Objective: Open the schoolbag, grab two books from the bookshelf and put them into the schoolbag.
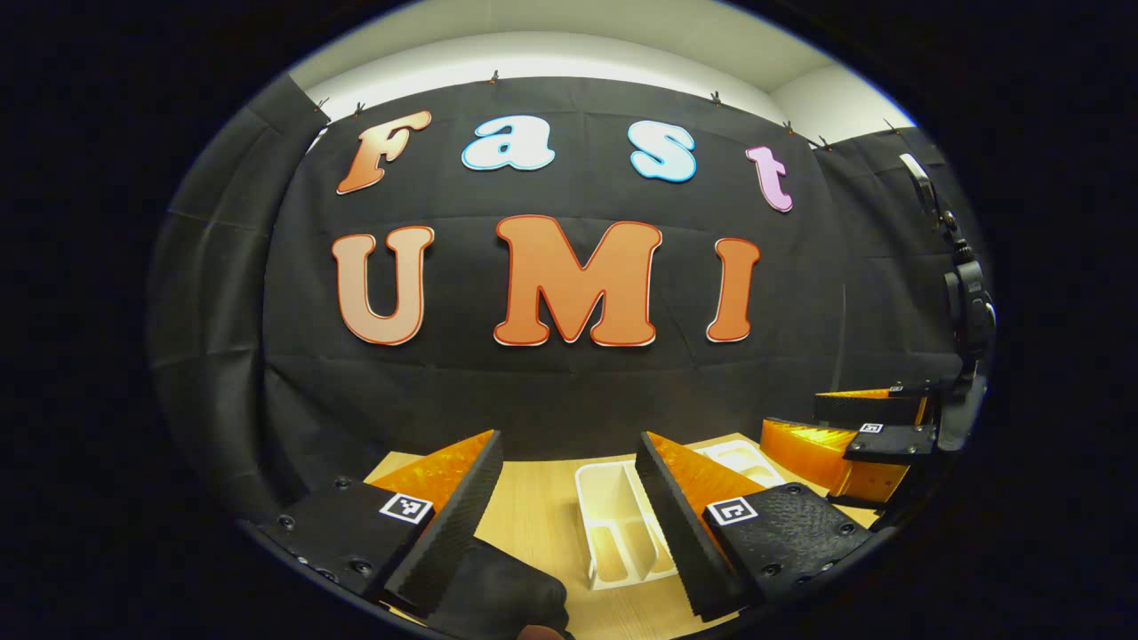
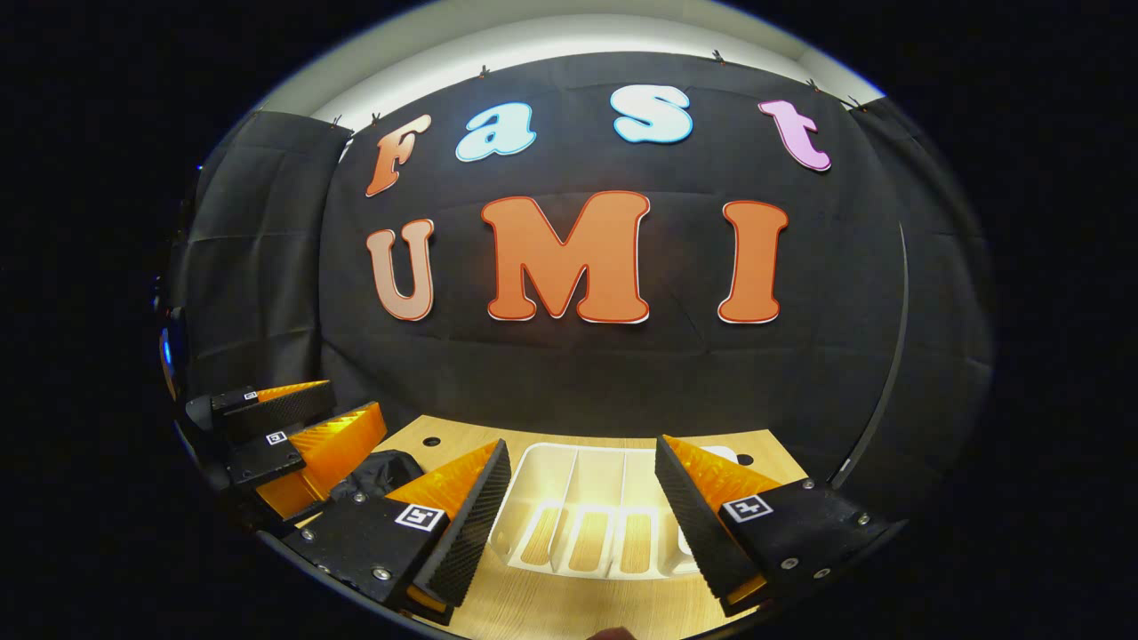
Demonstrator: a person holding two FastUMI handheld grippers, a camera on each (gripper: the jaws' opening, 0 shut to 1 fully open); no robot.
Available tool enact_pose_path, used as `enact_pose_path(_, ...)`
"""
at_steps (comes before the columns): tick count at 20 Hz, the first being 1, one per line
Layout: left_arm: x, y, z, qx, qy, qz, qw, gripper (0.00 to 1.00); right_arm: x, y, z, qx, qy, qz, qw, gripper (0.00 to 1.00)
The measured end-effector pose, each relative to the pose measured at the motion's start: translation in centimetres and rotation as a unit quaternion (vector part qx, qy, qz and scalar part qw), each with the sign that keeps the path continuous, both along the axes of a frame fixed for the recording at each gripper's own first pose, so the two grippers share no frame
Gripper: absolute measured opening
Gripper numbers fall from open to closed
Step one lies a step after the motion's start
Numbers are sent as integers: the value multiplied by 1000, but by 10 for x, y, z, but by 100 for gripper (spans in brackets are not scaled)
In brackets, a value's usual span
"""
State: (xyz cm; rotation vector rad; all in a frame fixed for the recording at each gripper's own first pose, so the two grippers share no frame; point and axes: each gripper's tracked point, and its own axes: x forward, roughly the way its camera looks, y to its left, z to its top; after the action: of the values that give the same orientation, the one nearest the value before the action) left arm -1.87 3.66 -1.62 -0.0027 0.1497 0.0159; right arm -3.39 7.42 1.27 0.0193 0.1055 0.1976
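Observation:
A white slotted bookshelf [image 2: 587, 520] lies on the wooden table [image 2: 533, 604]; wood shows through its slots. My right gripper [image 2: 582, 442] hangs open above it, the fingers framing the rack. A black fabric lump, seemingly the schoolbag [image 2: 378, 471], sits left of the rack beside the left gripper [image 2: 356, 396]. In the left gripper view my left gripper [image 1: 569, 436] is open over the table, with the bookshelf [image 1: 613, 524] between its fingers and the schoolbag [image 1: 498, 591] just under its left finger. The right gripper [image 1: 791, 411] is open at the right.
The black cloth wall [image 2: 578, 373] stands close behind the table's far edge. Two small round holes [image 2: 431, 441] mark the tabletop near that edge. A dark stand with a mounted device [image 1: 969, 302] rises at the right of the left gripper view.

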Motion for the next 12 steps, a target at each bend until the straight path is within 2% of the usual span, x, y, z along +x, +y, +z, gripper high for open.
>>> enact_pose_path(2, 1, 1, 9, 0, -19, -7, 1000, 96, 1, 3, 4, 4, -3, -5, 1000, 98)
enact_pose_path(5, 3, 13, -1, 11, -18, -10, 1000, 96, 6, 5, 12, -8, -22, -22, 999, 98)
enact_pose_path(9, 10, 29, 5, 2, -36, -13, 999, 96, 3, 12, 17, -20, -40, -34, 998, 98)
enact_pose_path(12, 11, 33, -2, -4, -28, -15, 999, 96, 3, 14, 14, -30, -43, -44, 998, 98)
